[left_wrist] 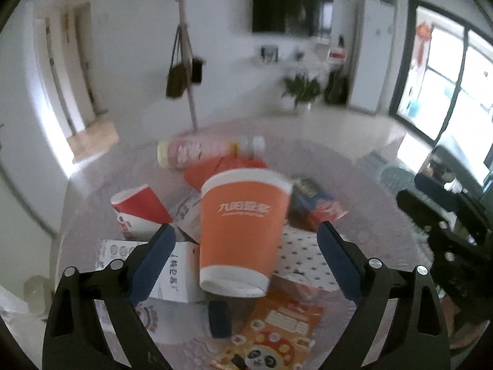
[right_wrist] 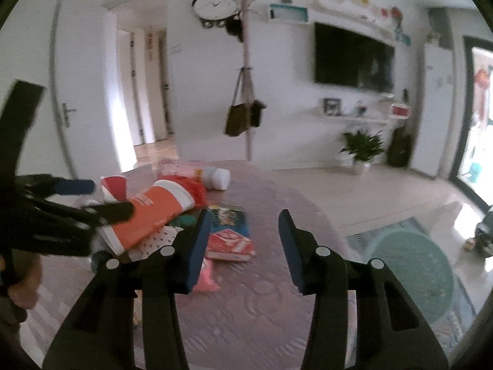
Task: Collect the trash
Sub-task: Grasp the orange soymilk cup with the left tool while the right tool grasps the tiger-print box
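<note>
Left gripper [left_wrist: 243,231] jaws wide around orange cup [left_wrist: 243,231], untouched.

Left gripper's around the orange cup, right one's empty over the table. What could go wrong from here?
1. The orange cup sits tilted on the trash pile, with gaps between it and both pads of the left gripper. An off-centre close may topple it rather than grip it.
2. The red cup and white box crowd one finger, which could snag them.
3. The right gripper, open and empty, works close by, so the two might collide.
</note>
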A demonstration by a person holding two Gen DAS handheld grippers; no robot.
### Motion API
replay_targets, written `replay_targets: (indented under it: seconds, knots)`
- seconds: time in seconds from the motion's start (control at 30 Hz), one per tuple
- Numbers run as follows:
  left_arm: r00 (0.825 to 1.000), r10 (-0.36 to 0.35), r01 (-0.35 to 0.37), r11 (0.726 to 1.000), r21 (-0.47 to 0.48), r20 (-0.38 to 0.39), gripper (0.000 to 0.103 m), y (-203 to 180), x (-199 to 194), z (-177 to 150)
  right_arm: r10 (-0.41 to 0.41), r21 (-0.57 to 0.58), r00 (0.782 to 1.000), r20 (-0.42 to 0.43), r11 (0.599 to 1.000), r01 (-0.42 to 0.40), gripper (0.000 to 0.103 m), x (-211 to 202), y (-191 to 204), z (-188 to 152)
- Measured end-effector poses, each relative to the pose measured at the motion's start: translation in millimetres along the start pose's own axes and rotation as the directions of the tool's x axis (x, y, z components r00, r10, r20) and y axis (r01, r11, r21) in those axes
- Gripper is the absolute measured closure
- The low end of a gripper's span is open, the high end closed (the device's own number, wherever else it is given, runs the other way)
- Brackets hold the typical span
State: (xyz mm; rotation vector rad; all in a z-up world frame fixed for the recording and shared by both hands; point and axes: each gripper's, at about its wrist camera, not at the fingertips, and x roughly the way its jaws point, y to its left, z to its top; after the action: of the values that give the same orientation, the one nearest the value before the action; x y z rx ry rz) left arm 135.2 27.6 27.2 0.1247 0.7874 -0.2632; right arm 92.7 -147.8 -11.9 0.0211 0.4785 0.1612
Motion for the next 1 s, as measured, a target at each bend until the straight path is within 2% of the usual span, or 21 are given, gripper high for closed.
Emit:
replay_targets:
  seconds: [0.03,0.13,0.17,0.2,0.23,0.3,0.5,0.63,0.77,0.83,0.87,1.0]
  knots:
    - [1.000,-0.005,0.005,1.000,0.003,-0.019,0.014,1.5,7.3,1.5,0.033,0.004,0.999,-0.029,0.999,-0.033,0.060,10.1,-1.2,3.1]
    - [0.997,-0.006,0.007,1.000,0.011,-0.078,0.017,5.4,27.7,0.8,0.059,0.018,0.994,-0.087,0.998,-0.058,0.059,32.8,-4.3,8.9]
    - [0.995,-0.007,0.009,1.000,0.013,-0.095,0.023,5.9,34.5,1.1,0.079,0.026,0.990,-0.116,0.997,-0.077,0.051,42.3,-5.9,11.0]
    - [0.994,-0.010,0.012,1.000,0.013,-0.109,0.024,6.3,40.0,1.4,0.093,0.036,0.986,-0.136,0.995,-0.089,0.040,49.4,-7.1,12.1]
    - [0.992,-0.016,0.017,1.000,0.005,-0.123,0.024,7.5,45.1,1.7,0.105,0.043,0.982,-0.154,0.994,-0.099,0.036,55.7,-8.3,12.3]
    - [0.990,-0.032,0.031,0.999,-0.015,-0.139,0.028,13.0,54.0,-0.2,0.127,0.048,0.973,-0.192,0.992,-0.120,0.034,69.4,-9.5,12.3]
    - [0.991,-0.090,0.083,0.994,-0.074,-0.100,0.031,23.2,55.6,-9.9,0.170,0.104,0.933,-0.317,0.984,-0.144,0.029,117.3,-14.2,7.1]
    - [0.994,-0.104,0.100,0.989,-0.111,-0.033,0.032,28.3,46.3,-13.7,0.189,0.127,0.907,-0.375,0.980,-0.152,0.028,136.4,-13.2,-1.3]
    - [0.993,-0.116,0.117,0.981,-0.152,0.016,0.032,35.4,35.3,-14.8,0.168,0.110,0.892,-0.420,0.985,-0.134,0.028,153.8,-7.0,-5.5]
    - [0.992,-0.119,0.123,0.979,-0.166,0.035,0.032,37.7,32.0,-12.6,0.160,0.093,0.895,-0.417,0.987,-0.133,0.034,153.6,-2.8,-5.4]
    - [0.992,-0.119,0.124,0.977,-0.171,0.041,0.032,38.0,30.5,-12.1,0.155,0.079,0.894,-0.420,0.988,-0.134,0.047,155.3,0.2,-6.1]
    - [0.990,-0.119,0.130,0.975,-0.178,0.072,0.032,35.5,22.3,-11.1,0.145,0.064,0.910,-0.388,0.989,-0.130,0.046,146.7,2.1,-5.5]
